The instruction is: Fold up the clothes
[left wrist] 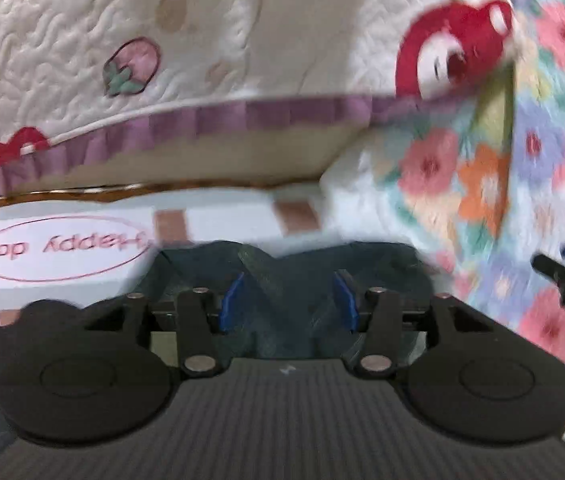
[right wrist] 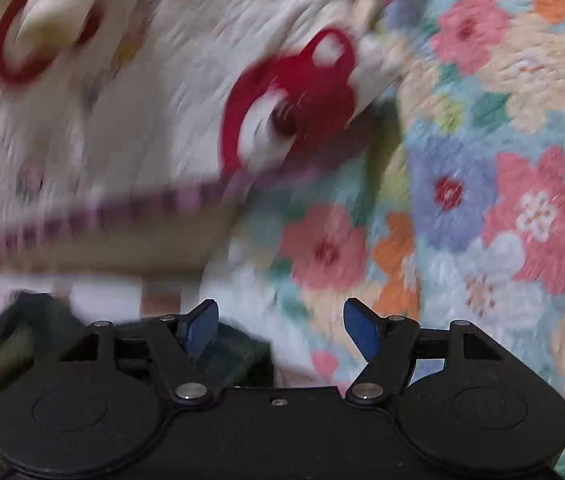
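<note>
- Left tool point(left wrist: 287, 298) has its 2 blue fingers parted, and a dark green garment point(left wrist: 282, 276) lies bunched between and under them; I cannot tell if they pinch it.
- Right tool point(right wrist: 280, 330) stands wide open and holds nothing; one end of the garment lies under its left finger point(right wrist: 200, 334).
- Garment rests crumpled on the bed, near a floral blanket point(right wrist: 502, 200) and a strawberry quilt point(left wrist: 162, 40).
- I judge the folding unfinished: no flat, neat shape shows.
</note>
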